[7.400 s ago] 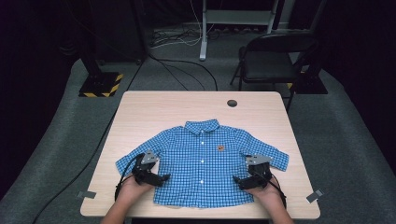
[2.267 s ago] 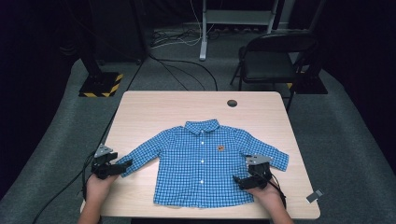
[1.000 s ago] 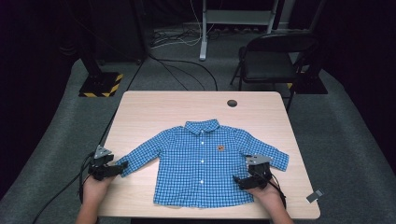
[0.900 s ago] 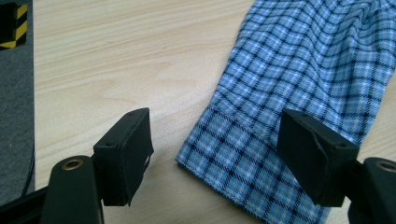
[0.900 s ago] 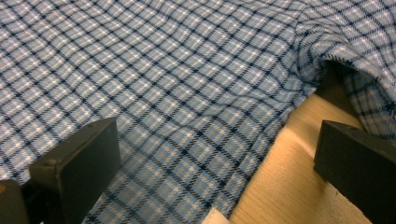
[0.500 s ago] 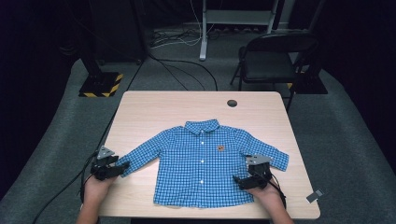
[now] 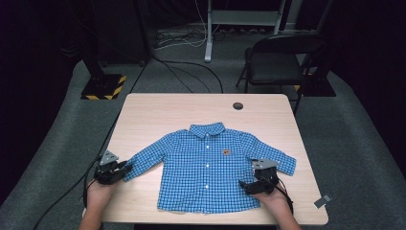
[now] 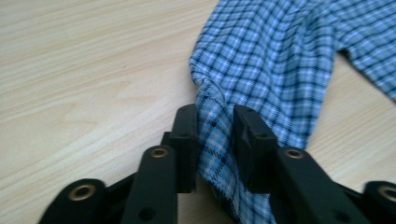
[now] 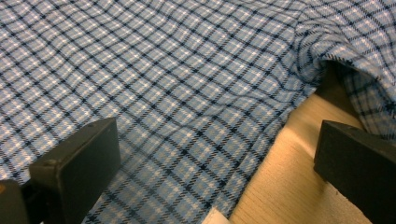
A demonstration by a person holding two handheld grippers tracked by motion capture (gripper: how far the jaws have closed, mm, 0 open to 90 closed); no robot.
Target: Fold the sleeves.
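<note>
A blue checked shirt (image 7: 208, 167) is laid flat, front up, on the pale wooden table (image 7: 158, 112), with its collar turned toward the far edge and its hem near the person's edge; a small brown badge (image 7: 225, 152) is seen on the chest. One sleeve is stretched out toward the table's left edge, and its cuff (image 8: 215, 140) is pinched between the jaws of the left claw (image 8: 215, 140); in the left gripper view the fabric is seen bunched and drawn up between the two black jaws, which are closed on it. In the high view the left claw (image 7: 111, 171) is found at the left edge of the table, held by a hand (image 7: 98, 191) coming in from below. The right claw (image 7: 261, 178) is held by the other hand (image 7: 273, 196) at the shirt's lower right, just beside the side seam and below the shorter-looking sleeve; in the right gripper view its jaws are spread wide apart, one over the checked cloth (image 9: 177, 93) and one over bare wood, with nothing gripped between them. A dark round grommet (image 7: 238, 106) is set in the table near its far edge; a black chair (image 7: 277, 62) is placed on the grey floor beyond the table.
</note>
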